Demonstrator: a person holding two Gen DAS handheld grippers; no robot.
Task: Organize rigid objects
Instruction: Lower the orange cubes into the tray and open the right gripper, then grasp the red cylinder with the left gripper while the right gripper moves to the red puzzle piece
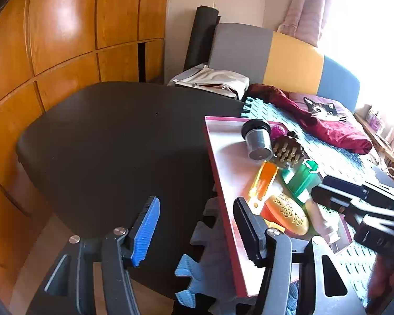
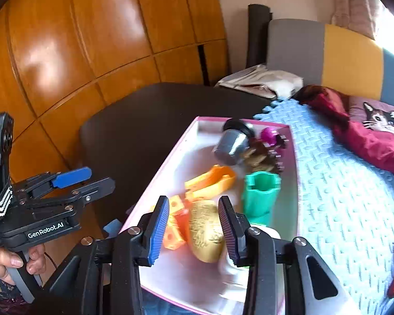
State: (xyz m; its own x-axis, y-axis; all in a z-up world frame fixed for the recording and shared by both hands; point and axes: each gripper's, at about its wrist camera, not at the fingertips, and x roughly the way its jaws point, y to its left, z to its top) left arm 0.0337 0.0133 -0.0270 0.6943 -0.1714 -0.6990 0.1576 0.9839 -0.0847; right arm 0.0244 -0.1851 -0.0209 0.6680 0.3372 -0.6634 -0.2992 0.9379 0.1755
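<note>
Right gripper [image 2: 194, 229] fingers apart, clamped on nothing, above yellow perforated case [image 2: 206, 239] in pink-rimmed tray [image 2: 157, 181]; left gripper [image 1: 197, 232] fingers apart, empty, over tray's near-left edge; tray on blue foam mat [image 2: 341, 197].

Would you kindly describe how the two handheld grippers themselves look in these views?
Both are black plastic with grey arms and silver rivets. Each carries one blue ribbed pad and one black ribbed pad. The left gripper shows white "GenRobot.AI" lettering, white dotted stripes and a grey trigger. The right gripper matches it.
</note>
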